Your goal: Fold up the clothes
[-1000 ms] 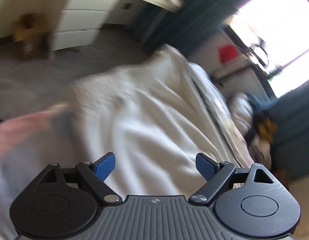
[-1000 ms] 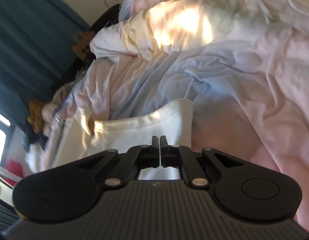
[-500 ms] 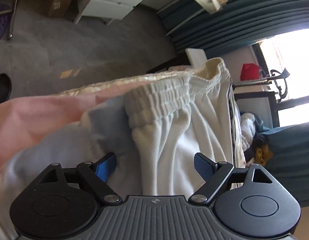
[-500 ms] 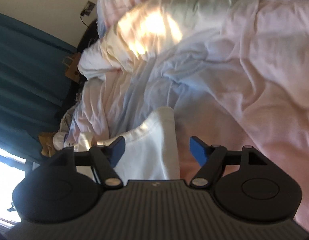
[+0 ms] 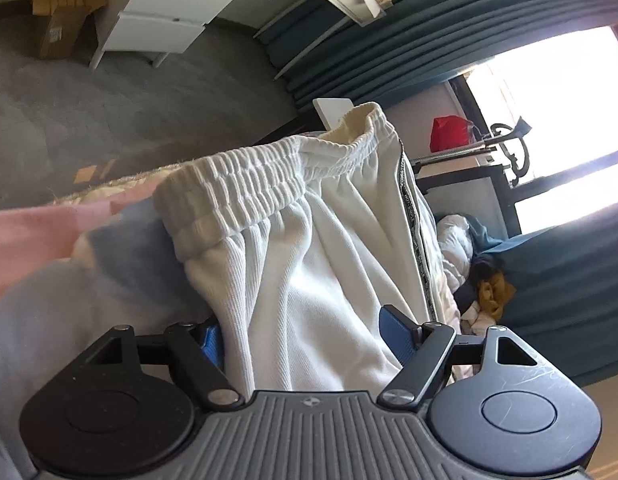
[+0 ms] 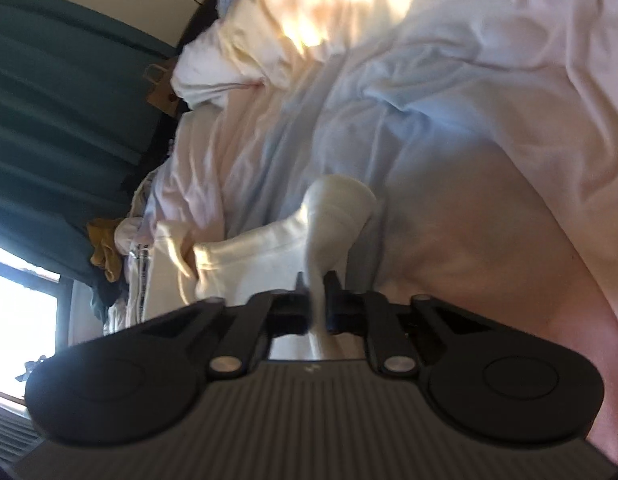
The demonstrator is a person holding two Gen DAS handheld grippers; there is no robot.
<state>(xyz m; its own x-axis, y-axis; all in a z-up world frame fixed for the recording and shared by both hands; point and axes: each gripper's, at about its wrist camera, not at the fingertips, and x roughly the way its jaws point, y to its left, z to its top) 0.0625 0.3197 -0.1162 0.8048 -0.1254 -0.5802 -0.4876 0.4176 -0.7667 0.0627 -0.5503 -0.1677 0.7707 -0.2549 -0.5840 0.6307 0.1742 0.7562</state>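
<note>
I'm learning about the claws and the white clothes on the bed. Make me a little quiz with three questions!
1. True or false: the right claw is pinching white cloth.
2. Which part of the white trousers lies farthest ahead of the left claw? A) the stretchy waistband B) a pocket C) a button
3. Fill in: the bedding under the trousers is pale pink and pale ____.

Key: 1 true. 2 A. 3 blue.
</note>
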